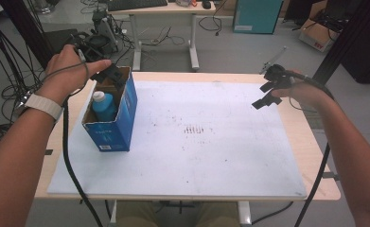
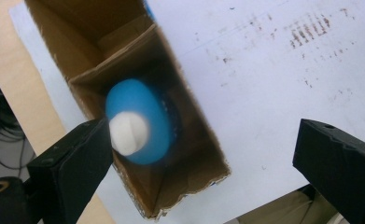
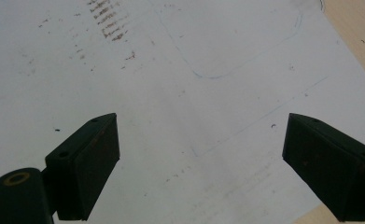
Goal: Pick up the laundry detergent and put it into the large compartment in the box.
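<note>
Hovering wide open, left gripper (image 2: pixel 203 158) above blue white-capped bottle (image 2: pixel 140 122) standing inside open cardboard box (image 2: pixel 124 51).

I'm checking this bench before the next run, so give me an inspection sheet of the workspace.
Surface: white mat, brown smudges, on a wooden table.
Job's things: blue bottle, white cap, upright in open blue box.
Clutter: nothing seen.
Grippers: left gripper above the box, open, empty; right gripper over bare mat, open, empty.
Cables: one trails from each gripper; more on the floor.
Surroundings: desk, cardboard boxes.
</note>
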{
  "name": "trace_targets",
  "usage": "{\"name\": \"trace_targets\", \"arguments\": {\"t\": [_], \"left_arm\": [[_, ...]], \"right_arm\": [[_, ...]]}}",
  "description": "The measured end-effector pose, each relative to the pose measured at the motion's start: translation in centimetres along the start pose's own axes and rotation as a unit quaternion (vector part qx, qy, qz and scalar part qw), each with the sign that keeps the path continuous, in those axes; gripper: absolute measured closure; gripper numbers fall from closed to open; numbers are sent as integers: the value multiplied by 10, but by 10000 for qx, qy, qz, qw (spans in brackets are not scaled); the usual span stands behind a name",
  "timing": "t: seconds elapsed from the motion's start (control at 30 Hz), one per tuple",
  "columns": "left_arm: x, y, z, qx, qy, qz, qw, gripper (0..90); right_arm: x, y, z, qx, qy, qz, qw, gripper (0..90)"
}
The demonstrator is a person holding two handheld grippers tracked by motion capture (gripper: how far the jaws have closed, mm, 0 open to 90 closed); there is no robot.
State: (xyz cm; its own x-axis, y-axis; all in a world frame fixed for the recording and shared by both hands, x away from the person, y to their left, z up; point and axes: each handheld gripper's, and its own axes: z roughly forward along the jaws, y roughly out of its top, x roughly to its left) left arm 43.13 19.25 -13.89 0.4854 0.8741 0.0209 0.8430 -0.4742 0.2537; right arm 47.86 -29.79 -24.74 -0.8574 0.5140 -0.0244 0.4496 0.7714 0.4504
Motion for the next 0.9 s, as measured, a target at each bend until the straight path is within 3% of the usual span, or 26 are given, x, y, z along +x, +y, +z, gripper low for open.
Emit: {"name": "trace_targets", "arguments": {"t": [0.2,0.4,0.57,0.63,0.7,0.9], "left_arm": [[-16,9,-8,-60,8,357,9993,54],[-37,21,-14,-152,-25,841,9963,53],[-55,34,-14,-182,-127,1312,9911,50],[-57,35,-14,-198,-136,1356,9905,51],[-65,39,-12,-188,-208,1508,9882,49],[-85,45,-3,-141,-397,2000,9789,55]], "right_arm": [[0,-3,-2,-4,2,50,10000,110],[1,-4,-3,-25,-1,56,10000,110],[3,-6,-6,-31,-16,72,10000,109],[4,-6,-6,-21,-18,67,10000,109],[4,-7,-7,-38,-16,70,10000,109],[6,-10,-8,-38,-16,97,9999,108]]}}
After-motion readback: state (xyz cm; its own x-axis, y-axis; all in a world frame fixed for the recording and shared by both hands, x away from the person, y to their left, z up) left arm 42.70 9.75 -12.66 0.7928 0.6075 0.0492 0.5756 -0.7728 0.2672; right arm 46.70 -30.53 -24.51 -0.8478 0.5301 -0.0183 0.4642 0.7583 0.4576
